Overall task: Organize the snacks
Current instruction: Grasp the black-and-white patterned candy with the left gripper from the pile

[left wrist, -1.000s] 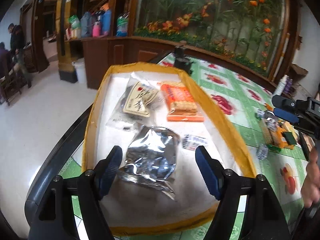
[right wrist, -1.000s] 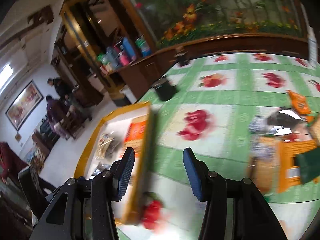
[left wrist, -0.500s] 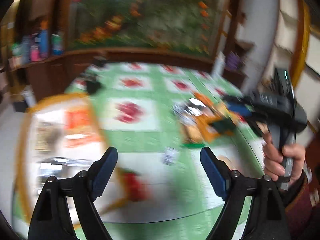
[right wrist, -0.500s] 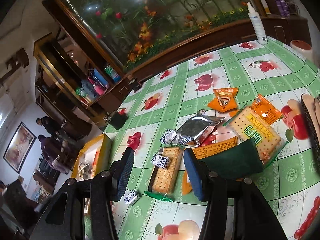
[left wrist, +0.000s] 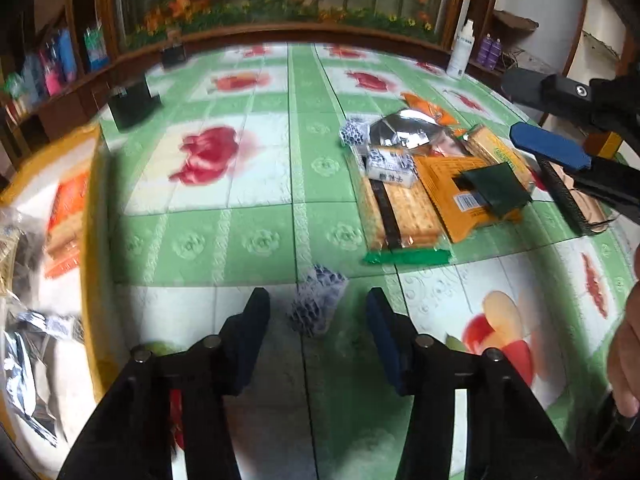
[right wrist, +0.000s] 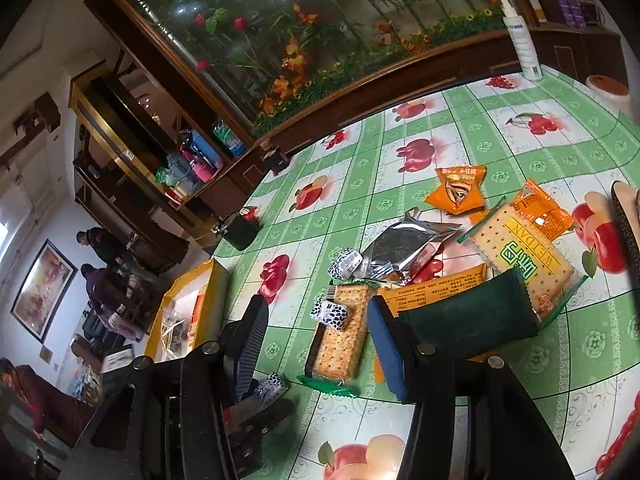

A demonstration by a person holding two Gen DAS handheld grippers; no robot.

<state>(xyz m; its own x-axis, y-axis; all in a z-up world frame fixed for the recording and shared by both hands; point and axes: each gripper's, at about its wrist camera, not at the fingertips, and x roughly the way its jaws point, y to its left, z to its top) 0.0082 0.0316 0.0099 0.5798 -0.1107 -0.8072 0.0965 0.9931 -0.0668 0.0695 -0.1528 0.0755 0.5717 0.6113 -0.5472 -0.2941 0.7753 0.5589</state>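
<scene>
Snacks on fruit-print tablecloth (left wrist: pixel 260 236), partly hidden.
Left gripper (left wrist: pixel 318 312), just closing, gapes around blurred patterned candy (left wrist: pixel 316 308), untouched; right gripper (right wrist: pixel 318 322) gapes empty above cracker pack (right wrist: pixel 340 340); tray (left wrist: pixel 90 240) cut off.

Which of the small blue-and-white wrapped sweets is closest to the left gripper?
The lone sweet lying apart from the heap, just ahead between the left gripper's fingers. The other two sit farther off: one on a cracker pack, one beside the silver pouch.

Soft daylight, glare on the silver pouch (right wrist: pixel 404 246), left view motion-blurred, fisheye edges bent.
</scene>
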